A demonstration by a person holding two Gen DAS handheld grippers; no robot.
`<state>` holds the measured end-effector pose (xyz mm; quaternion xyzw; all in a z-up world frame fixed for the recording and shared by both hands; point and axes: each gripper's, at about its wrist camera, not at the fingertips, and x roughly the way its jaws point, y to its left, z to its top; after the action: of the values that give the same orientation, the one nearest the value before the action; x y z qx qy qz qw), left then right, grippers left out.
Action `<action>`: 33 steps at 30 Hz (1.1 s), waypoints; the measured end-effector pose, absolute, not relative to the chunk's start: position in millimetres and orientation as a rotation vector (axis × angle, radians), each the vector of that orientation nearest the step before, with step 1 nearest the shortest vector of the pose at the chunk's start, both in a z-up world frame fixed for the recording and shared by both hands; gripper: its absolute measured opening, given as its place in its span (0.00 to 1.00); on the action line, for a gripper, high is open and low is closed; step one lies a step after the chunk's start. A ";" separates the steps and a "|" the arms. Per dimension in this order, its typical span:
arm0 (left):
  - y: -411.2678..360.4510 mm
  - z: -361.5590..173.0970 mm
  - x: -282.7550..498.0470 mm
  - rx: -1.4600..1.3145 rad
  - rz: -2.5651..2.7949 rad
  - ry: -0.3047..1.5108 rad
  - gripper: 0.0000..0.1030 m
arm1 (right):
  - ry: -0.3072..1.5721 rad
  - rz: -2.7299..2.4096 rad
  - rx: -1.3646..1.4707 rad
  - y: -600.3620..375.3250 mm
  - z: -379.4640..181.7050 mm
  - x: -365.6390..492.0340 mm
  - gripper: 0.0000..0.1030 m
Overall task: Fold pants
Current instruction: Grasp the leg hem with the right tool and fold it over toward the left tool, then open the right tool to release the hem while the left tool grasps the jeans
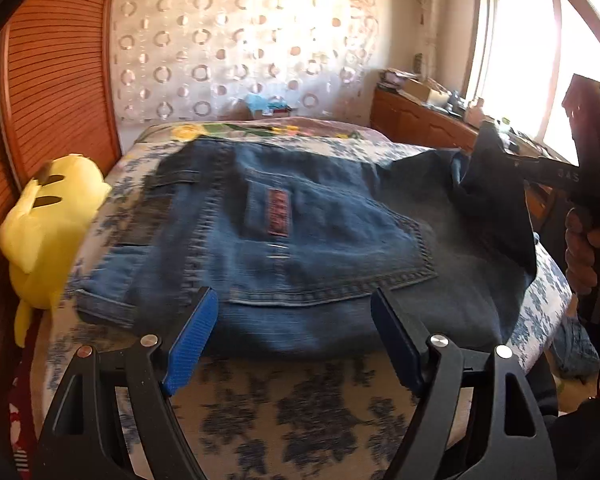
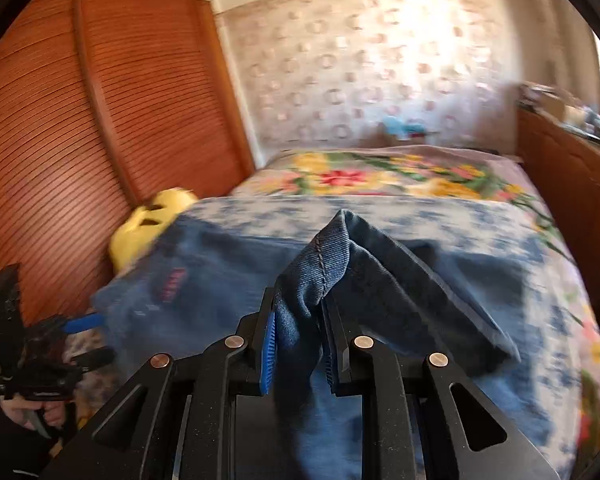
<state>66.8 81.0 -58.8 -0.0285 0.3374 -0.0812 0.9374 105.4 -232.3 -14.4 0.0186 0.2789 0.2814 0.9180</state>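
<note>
Blue denim pants (image 1: 284, 240) lie on the bed, waistband to the left, back pocket with a red label facing up. My left gripper (image 1: 292, 300) is open and empty, its blue-padded fingers hovering at the near edge of the pants. My right gripper (image 2: 300, 312) is shut on a bunched fold of the pants' leg end (image 2: 332, 252) and holds it lifted above the bed. In the left wrist view the right gripper (image 1: 500, 152) shows at the right with dark denim hanging from it. The left gripper (image 2: 80, 322) also shows at the lower left of the right wrist view.
The bed has a blue-and-white floral cover (image 1: 300, 412) and a flowered blanket (image 2: 380, 178) further back. A yellow plush toy (image 1: 48, 220) sits at the bed's left edge against an orange slatted wardrobe (image 1: 56, 80). A cluttered wooden cabinet (image 1: 420, 116) stands under the window at the right.
</note>
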 end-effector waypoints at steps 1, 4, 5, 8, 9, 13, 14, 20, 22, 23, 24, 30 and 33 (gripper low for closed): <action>83.7 -58.0 66.1 -0.061 -0.161 0.687 0.77 | 0.577 0.618 0.032 -218.8 -13.8 103.6 0.19; 89.9 -55.6 64.0 -0.063 -0.148 0.680 0.77 | 0.603 0.730 0.017 -184.6 -17.4 97.1 0.19; 89.7 -56.2 63.1 -0.063 -0.147 0.679 0.77 | 0.618 0.757 0.009 -175.1 -19.8 94.8 0.19; 89.8 -55.2 62.0 -0.063 -0.155 0.675 0.77 | 0.658 0.784 -0.036 -156.0 -29.7 90.7 0.23; 88.7 -55.1 61.9 -0.060 -0.158 0.675 0.77 | 0.662 0.782 -0.053 -153.2 -32.5 89.3 0.28; 83.5 -53.9 63.8 -0.051 -0.171 0.674 0.77 | 0.667 0.772 -0.064 -161.8 -33.6 89.9 0.47; 82.2 -53.8 64.4 -0.051 -0.174 0.673 0.77 | 0.669 0.769 -0.067 -163.6 -26.8 99.8 0.49; 71.9 -49.2 71.4 -0.048 -0.201 0.667 0.77 | 0.628 0.716 -0.068 -194.0 -5.9 86.6 0.51; 66.3 -45.1 73.5 -0.044 -0.215 0.661 0.77 | 0.615 0.689 -0.068 -203.5 -5.1 81.6 0.51; 63.0 -42.8 74.3 -0.040 -0.223 0.655 0.77 | 0.610 0.675 -0.065 -211.1 -4.6 78.6 0.51; 59.5 -39.8 75.1 -0.036 -0.231 0.648 0.77 | 0.606 0.661 -0.060 -215.4 -5.6 77.6 0.51; 35.5 -24.3 80.8 -0.011 -0.285 0.616 0.77 | 0.597 0.581 -0.009 -237.6 -8.5 79.5 0.51; 24.6 -17.7 84.8 -0.011 -0.319 0.605 0.77 | 0.612 0.528 -0.026 -238.4 -15.8 87.1 0.52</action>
<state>84.8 24.6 -17.7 -0.0056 0.2968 -0.1566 0.9420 87.1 -238.4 -15.8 -0.0128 0.2979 0.2571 0.9192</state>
